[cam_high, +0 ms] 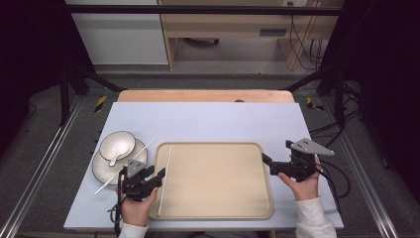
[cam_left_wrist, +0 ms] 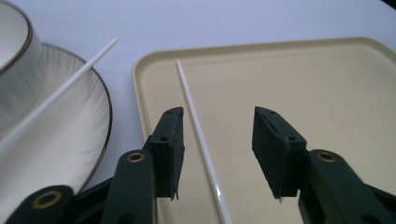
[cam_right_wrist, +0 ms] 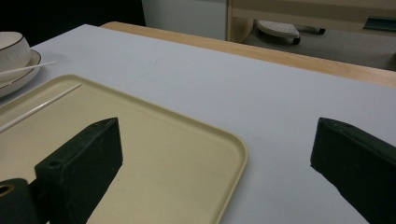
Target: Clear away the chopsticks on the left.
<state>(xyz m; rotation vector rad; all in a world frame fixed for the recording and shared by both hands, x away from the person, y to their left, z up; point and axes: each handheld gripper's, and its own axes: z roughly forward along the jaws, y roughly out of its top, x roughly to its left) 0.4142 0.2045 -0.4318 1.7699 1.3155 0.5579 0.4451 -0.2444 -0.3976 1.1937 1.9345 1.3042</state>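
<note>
Chopstick cut off below, second chopstick partly out of frame

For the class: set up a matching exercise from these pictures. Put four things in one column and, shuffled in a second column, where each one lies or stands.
Things:
1. chopstick one
2. chopstick two
3. bowl
4. right tongs

Places:
A. on the plate
B. at the tray's right edge
C. flat in the tray, near its left rim
D. slanting across the plate's rim

Pairs: 1-C, 2-D, 3-A, 4-B
</note>
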